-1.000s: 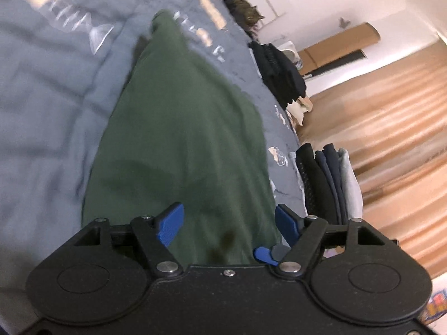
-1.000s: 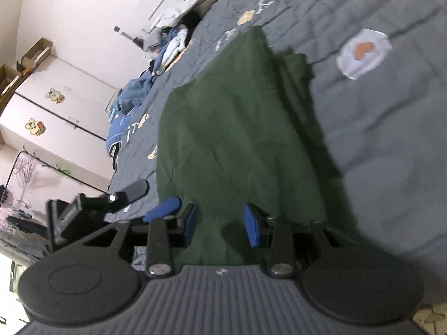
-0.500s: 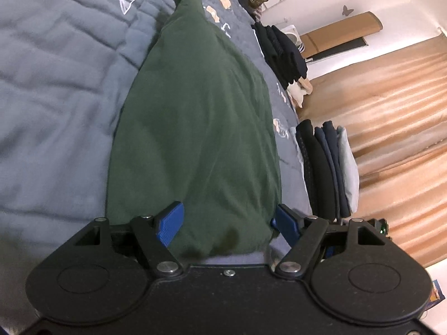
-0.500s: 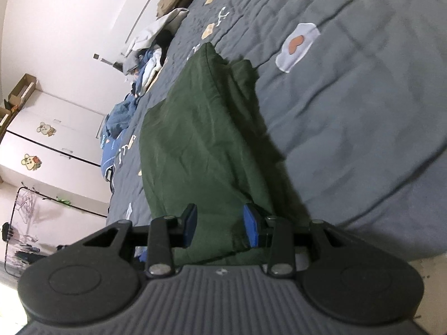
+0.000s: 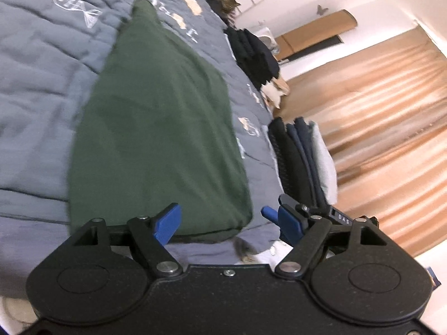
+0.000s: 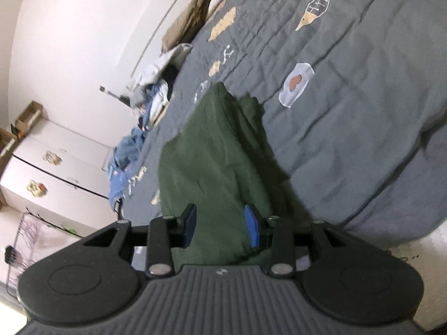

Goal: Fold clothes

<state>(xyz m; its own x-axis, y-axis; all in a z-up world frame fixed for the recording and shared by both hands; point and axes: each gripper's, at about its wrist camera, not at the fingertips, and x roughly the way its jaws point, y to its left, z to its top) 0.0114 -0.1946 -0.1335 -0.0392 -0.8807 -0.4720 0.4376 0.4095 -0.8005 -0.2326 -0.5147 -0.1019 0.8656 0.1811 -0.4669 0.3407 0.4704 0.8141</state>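
A: Since half a second ago, the left gripper (image 5: 225,222) has backed off the green garment (image 5: 156,128): the near edge that sat between its jaws now lies just ahead of them, flat on the bed (image 5: 36,89). Jaws wide, nothing in them

B: And in that left wrist view, which way does the cloth run?

A: Its long axis runs straight away from the jaws, wide at the near end, narrowing to a point far off. Only the left blue pad overlaps the near edge; the right pad sits clear of it over bare quilt

B: Anything there the other camera misses?

A: Two piles of folded clothes, one dark and near (image 5: 300,159), one black and farther (image 5: 252,55), both on the bed's edge to the right of the garment. A tip of the other tool shows by the right pad too

B: Right wrist view?

A: The right gripper (image 6: 220,227) has drawn back a little as well, yet the garment's near end runs between its pads and under the body. Jaws moderately open; no pinch that I can see. This side shows a second layer stepping out along the right edge, so the piece is already doubled, plus a heap of unfolded clothes (image 6: 145,120) by the wall

B: So which is better placed?

A: I'd judge the right, with cloth already between its jaws. Whether another fold is due or it's ready for a pile, I can't tell
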